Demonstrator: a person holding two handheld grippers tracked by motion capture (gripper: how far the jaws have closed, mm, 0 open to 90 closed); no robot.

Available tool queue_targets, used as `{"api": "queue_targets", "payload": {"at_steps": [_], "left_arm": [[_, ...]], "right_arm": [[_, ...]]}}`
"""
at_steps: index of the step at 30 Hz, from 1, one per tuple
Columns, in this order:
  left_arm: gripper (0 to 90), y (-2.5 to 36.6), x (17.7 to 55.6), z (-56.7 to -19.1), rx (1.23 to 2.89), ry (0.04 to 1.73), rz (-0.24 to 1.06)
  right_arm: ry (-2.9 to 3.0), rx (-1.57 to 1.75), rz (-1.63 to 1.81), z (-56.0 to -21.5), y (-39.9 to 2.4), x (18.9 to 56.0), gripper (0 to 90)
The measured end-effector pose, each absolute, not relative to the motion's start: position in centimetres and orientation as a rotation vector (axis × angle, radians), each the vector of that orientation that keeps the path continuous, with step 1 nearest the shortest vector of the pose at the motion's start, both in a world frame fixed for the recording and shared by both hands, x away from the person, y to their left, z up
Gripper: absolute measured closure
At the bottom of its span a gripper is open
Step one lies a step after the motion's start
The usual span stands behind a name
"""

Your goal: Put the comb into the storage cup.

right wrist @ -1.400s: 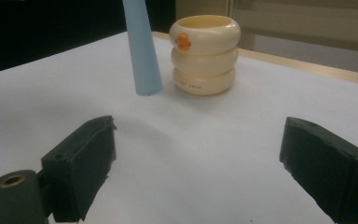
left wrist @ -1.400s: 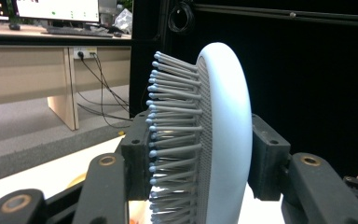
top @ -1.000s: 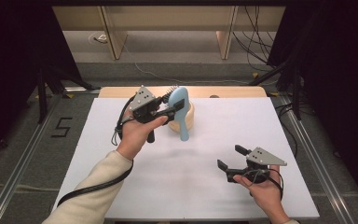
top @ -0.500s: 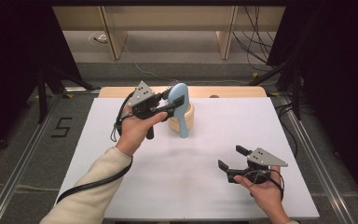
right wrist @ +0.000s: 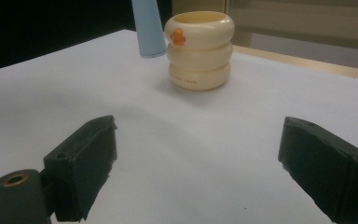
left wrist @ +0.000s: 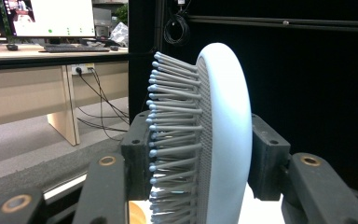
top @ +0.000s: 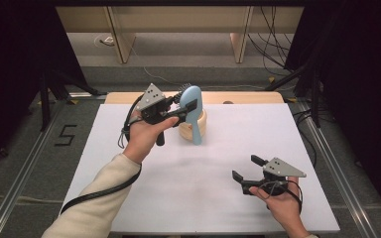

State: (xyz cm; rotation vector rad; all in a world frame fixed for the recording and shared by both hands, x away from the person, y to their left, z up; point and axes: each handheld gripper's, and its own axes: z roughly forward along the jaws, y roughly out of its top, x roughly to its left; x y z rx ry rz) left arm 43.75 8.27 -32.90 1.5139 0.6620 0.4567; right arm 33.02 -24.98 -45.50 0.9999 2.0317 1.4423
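Note:
A light blue hairbrush point(top: 194, 95) stands upright with its handle point(top: 197, 133) pointing down. My left gripper point(top: 188, 106) is shut on its head at the back middle of the table. In the left gripper view the two jaws of the left gripper point(left wrist: 200, 158) press on the bristle side and the smooth back of the hairbrush point(left wrist: 228, 116). A cream ribbed cup point(top: 203, 120) stands just behind the handle. In the right gripper view the handle end point(right wrist: 148, 32) hangs beside the cup point(right wrist: 199, 49), outside it. My right gripper point(top: 246, 167) stands open at the front right, with nothing between the jaws point(right wrist: 196, 168).
A white board point(top: 129, 173) covers the table, with a wooden strip point(top: 248, 97) along its far edge. Desks, cables and a monitor stand beyond the table. Dark curtains hang at both sides.
My left gripper has lifted the hairbrush slightly beside the cup. The right gripper has stayed where it was.

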Motion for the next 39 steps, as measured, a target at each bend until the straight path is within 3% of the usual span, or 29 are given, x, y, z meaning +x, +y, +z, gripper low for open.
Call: {"api": "queue_targets", "payload": {"at_steps": [39], "left_arm": [[50.5, 8.0, 45.2, -30.9, 1.496, 0.653, 0.485]], "right_arm": [[2.026, 1.009, 1.447, -45.7, -25.1, 33.1, 12.4]]}}
